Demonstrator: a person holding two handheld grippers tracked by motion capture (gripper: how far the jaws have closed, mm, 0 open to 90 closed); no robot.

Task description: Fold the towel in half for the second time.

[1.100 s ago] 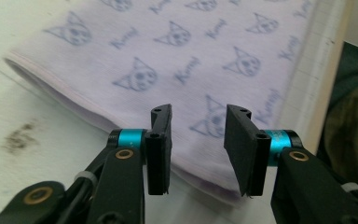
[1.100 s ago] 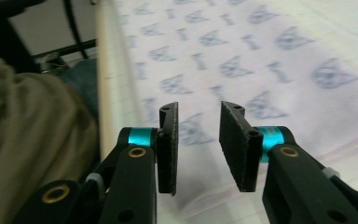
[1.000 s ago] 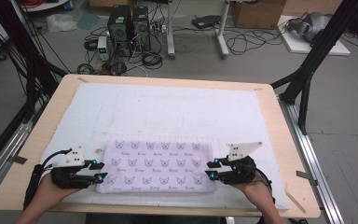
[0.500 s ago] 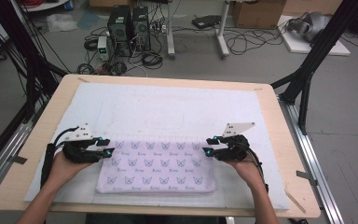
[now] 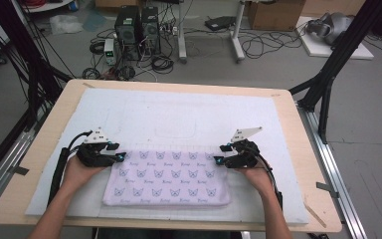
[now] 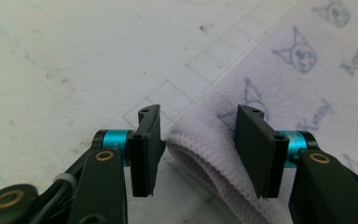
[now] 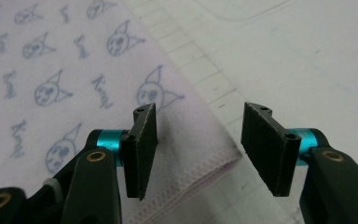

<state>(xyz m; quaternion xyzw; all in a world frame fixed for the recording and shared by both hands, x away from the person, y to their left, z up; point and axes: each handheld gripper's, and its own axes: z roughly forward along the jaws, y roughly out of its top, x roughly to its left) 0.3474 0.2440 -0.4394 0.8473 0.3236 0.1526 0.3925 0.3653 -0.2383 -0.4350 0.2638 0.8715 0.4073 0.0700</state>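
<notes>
A wooden table seen from above carries a large white mat. On the mat's near half lies a folded lilac towel printed with small cat-like faces, its long edges running left to right.

A person's forearms come in from the bottom edge. The left gripper sits at the towel's far left corner; the right gripper sits at its far right corner. From this height the gap between each pair of jaws is too small to read.

The left gripper view gives the detail: the jaws have just been opening and stand apart, and the towel's rounded, folded edge lies between them, with no pad pressing it.

The right gripper view shows a stitched hem at the towel's corner lying flat between jaws that have likewise just been opening, released from the cloth.
</notes>
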